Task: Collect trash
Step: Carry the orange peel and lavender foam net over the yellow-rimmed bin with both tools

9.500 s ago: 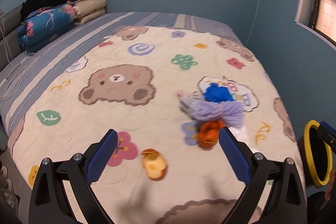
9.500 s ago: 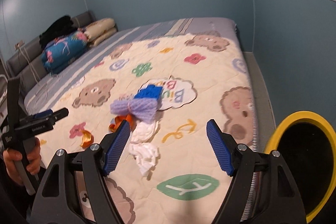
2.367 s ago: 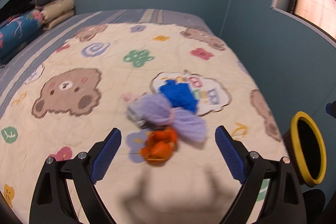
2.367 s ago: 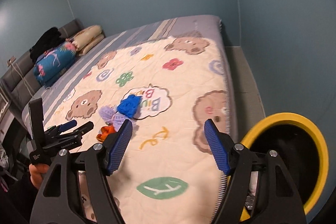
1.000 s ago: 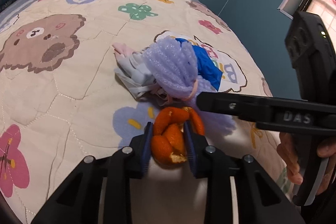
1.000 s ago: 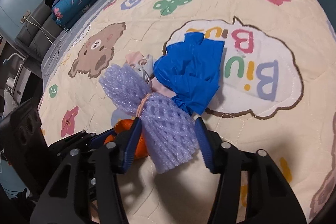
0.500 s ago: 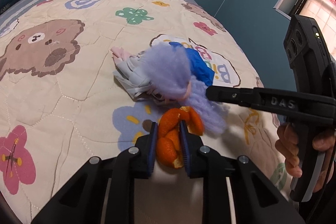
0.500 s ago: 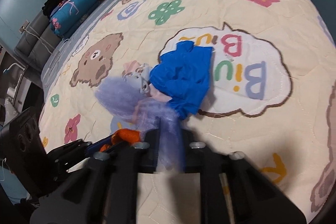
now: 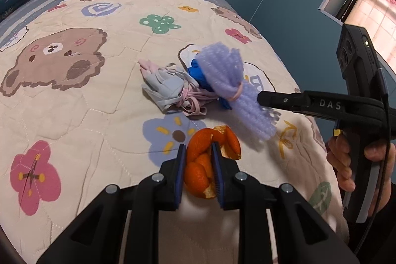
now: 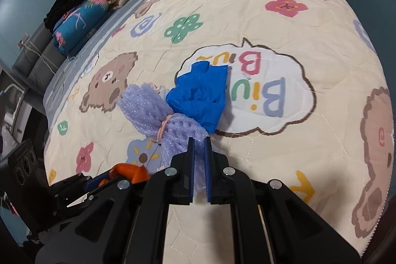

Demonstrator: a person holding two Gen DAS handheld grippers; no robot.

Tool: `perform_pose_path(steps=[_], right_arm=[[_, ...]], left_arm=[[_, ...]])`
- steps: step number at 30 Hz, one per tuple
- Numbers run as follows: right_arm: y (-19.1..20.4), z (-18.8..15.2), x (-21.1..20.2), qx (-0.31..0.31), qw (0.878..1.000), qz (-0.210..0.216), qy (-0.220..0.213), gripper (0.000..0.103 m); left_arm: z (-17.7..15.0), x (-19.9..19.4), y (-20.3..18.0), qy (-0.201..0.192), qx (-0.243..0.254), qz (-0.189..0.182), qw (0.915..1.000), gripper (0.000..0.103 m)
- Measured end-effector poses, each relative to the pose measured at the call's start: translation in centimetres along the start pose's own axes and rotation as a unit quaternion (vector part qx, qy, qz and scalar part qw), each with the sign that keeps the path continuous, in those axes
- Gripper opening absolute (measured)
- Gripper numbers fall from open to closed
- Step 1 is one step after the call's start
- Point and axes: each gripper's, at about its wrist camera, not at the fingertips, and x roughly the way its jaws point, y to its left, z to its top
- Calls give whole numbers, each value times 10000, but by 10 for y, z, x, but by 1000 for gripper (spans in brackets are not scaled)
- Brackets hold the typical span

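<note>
Two grips confirmed. My left gripper (image 9: pixel 199 157) is clamped on the orange peel (image 9: pixel 210 160), lower centre of its view. My right gripper (image 10: pixel 198 147) is clenched on the purple foam net (image 10: pixel 158 115), lower centre of its view. Behind the net lie a blue glove (image 10: pixel 200 95) and crumpled masks (image 9: pixel 170 90) on the quilt (image 9: pixel 74 103).

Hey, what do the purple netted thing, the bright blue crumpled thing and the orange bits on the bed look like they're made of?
Purple netted thing: soft foam mesh, likely fruit-packing net; open lattice, matte, cinched by a band.
Bright blue crumpled thing: thin plastic or rubbery film, possibly a glove; slight sheen, sharp folds.
Orange bits: citrus peel; pebbled skin, pale inner edges, curled.
</note>
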Motion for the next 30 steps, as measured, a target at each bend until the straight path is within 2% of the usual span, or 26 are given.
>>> perform_pose_path(steps=[10,20,30], right_arm=[[5,-9,-46,-5,9993,152,-345,7],[11,-23,-125,-33,9951,333,-934,7],[-2,-44,-215,96,9852,361,-1672,7]], left_arm=[[1,-34,-2,-264,82,27,9996,19],[15,-85,-20,-807,165,51,9966,19],[34,-147,-65,-1439,431,-10,9887,19]])
